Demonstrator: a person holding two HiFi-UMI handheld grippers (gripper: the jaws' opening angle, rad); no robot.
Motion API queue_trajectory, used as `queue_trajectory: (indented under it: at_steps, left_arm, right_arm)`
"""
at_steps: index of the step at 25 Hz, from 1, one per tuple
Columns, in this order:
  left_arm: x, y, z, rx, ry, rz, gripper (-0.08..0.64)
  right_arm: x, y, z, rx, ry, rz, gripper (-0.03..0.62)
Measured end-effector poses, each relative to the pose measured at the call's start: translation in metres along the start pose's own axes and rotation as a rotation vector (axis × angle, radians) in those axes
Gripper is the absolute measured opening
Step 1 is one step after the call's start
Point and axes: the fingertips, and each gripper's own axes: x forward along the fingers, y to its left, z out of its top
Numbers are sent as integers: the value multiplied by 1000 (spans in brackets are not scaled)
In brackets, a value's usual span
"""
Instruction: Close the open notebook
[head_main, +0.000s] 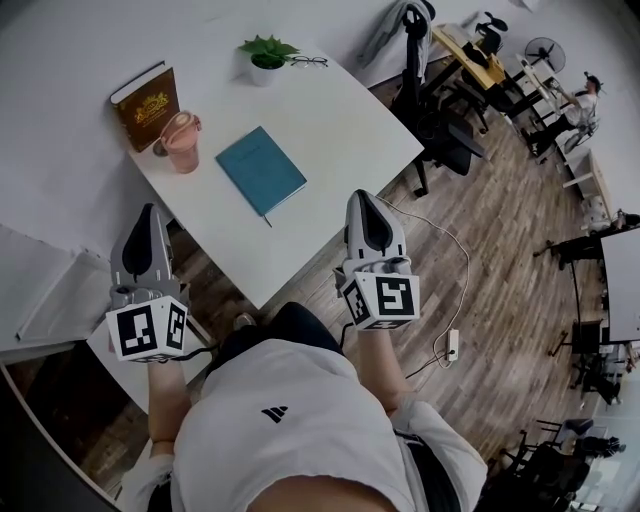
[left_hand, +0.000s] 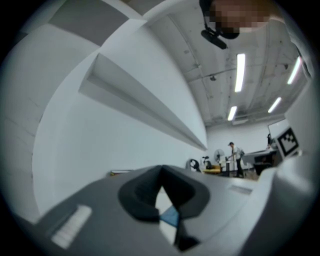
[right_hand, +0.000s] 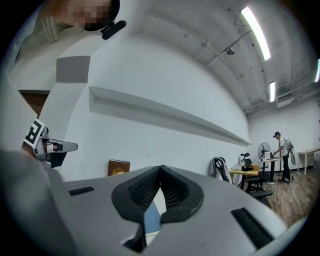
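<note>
Grey plastic left gripper (head_main: 150, 210) and its twin, the right gripper (head_main: 362, 196), both hang on my side of the teal hardcover notebook (head_main: 261, 169), well short of it. Each has its jaws pressed together tip to tip with nothing between them. That notebook lies flat on the white rectangular table (head_main: 350, 130) with its cover down, so to me the closing looks done already. Just off the notebook's far left corner sits a pink cup (head_main: 181, 141), with a brown hardback book (head_main: 147, 105) a bit beyond that. Well past the notebook are a small green potted plant (head_main: 267, 58) and dark-rimmed glasses (head_main: 310, 62). Main worry, imo, is reaching back in for a tidy-up nudge. A shut tip could catch the cover edge and flip it open, or a sloppy left-side sweep could knock the cup onto the notebook.
</note>
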Motion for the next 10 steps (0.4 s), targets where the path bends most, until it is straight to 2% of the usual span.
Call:
queue_trajectory:
  at_steps: [10]
  left_arm:
    - [2, 4, 4, 6, -5, 12, 9]
  right_arm:
    - [9, 2, 3, 16, -15, 17, -5]
